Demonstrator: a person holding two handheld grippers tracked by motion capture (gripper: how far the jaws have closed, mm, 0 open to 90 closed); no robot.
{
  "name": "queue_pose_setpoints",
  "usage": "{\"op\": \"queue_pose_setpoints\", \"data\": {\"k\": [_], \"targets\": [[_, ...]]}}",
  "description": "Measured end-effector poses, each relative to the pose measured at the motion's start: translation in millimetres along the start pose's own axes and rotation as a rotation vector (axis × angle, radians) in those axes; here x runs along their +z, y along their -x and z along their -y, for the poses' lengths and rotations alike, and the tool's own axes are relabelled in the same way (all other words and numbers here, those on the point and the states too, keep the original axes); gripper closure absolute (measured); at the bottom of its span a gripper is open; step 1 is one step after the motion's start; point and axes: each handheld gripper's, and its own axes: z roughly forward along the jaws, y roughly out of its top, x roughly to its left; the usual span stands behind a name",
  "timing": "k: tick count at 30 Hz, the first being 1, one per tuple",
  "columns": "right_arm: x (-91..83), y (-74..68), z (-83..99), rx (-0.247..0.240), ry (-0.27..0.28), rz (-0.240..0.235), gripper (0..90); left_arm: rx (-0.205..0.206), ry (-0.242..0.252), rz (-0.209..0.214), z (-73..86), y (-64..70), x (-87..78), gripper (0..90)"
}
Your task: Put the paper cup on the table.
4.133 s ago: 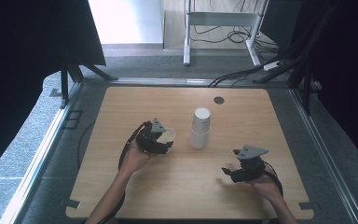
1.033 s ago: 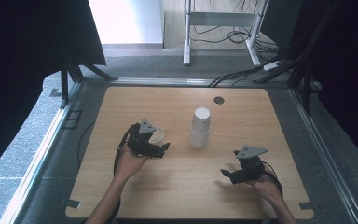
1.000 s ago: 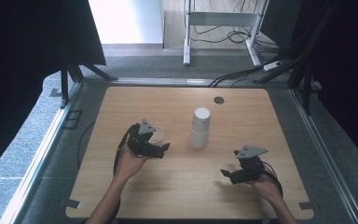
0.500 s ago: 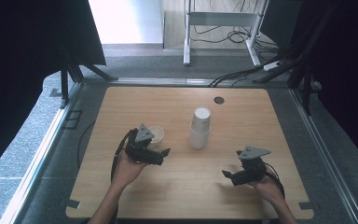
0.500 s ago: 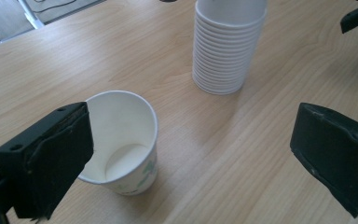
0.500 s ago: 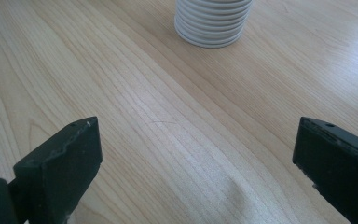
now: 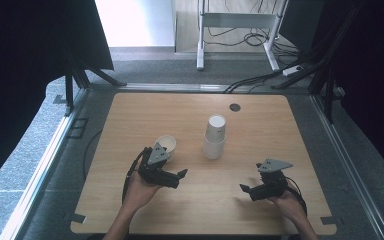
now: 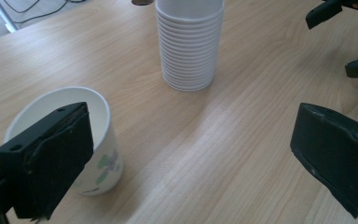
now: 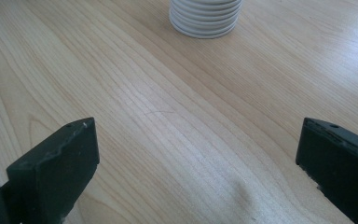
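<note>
Jaws of both grippers gape empty; single cup [image 8: 81, 140] stands just behind the left gripper [image 7: 172, 176].

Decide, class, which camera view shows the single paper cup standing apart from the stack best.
The left gripper view: the single cup stands close up, upright and mouth-up, its printed side visible, partly behind one tong. In the high view the cup is small beside the left tongs. The right gripper view faces the stack's base instead.
</note>
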Motion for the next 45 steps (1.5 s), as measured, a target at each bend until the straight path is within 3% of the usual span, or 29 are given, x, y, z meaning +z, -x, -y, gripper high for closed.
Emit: {"op": "queue_pose_setpoints", "data": {"k": [11,18,38,45], "targets": [[-0.1,-2.5,0.8,0.023,0.024,0.007,0.0,-0.011,0.018,0.034,14.2,7.9,7.8,0.0],[1.4,-5.9,3.2,0.013,0.005,0.001,0.0,-0.027,0.019,0.062,26.3,12.8,14.8,0.0],[13.6,-17.9,6.2,-0.020,-0.035,-0.043,0.0,-0.005,-0.072,0.113,46.8,31.6,41.7,0.0],[19.8,-21.3,8.7,-0.028,-0.055,-0.062,0.0,0.000,-0.133,0.132,55.5,35.5,53.1,0.0]]}}
